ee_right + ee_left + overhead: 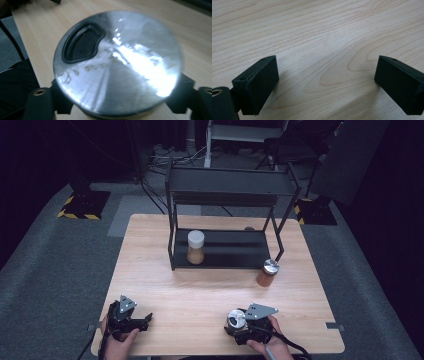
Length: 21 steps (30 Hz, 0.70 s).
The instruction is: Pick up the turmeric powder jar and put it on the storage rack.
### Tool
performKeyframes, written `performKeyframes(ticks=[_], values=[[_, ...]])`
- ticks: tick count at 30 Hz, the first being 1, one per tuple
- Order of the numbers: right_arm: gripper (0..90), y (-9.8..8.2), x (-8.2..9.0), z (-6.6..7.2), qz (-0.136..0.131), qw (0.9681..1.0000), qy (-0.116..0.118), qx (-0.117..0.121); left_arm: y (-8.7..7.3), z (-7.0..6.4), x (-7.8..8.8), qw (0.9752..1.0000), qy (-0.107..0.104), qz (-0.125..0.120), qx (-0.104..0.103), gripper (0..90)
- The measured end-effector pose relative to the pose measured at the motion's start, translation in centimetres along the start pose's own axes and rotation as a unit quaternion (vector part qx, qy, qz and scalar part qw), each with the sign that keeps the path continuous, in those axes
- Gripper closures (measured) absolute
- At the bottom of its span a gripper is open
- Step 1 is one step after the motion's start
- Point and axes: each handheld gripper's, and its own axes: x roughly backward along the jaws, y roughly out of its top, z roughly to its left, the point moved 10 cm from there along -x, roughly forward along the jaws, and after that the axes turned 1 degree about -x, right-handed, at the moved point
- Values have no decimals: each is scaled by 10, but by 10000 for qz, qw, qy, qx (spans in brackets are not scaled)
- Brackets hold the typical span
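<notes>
We hold a metal-lidded jar (236,319) in our right hand-held gripper (250,324) at the near right of the tabletop (200,285). Its jaws are clamped on the jar's sides just below the lid, and the jar's long axis stands upright, with the shiny lid (117,62) and its dark pour flap facing up. The black two-tier rack (225,215) lies straight ahead and slightly left of this jar, toward the far edge — the direction that any placing move would likely take. On the rack's lower shelf stands a white-capped jar (195,247) at the left, with open shelf to its right. A second metal-lidded jar (267,273) stands on the tabletop just beside the rack's near right leg, between our right hand and the shelf, so a path would need to pass it. Our left hand-held gripper (131,319) rests low at the near left, jaws wide apart with nothing between them — bare wood beneath.
</notes>
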Motion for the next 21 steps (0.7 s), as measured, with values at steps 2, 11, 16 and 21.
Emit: performKeyframes(ticks=[2, 11, 16, 21], values=[[311, 0, -1, 3, 12, 9998, -104, 173, 0, 0, 0, 10000, -1, 0, 0, 54], [322, 15, 2, -5, 145, 9998, -101, 120, 1, 0, -1, 10000, 16, 12, 21, 45], [322, 36, 4, -13, 133, 9996, -201, 164, 1, 0, -1, 10000, 21, 13, 23, 44], [322, 63, 6, -27, 38, 9995, -317, 67, 2, -1, -2, 10000, 50, 9, 61, 37]])
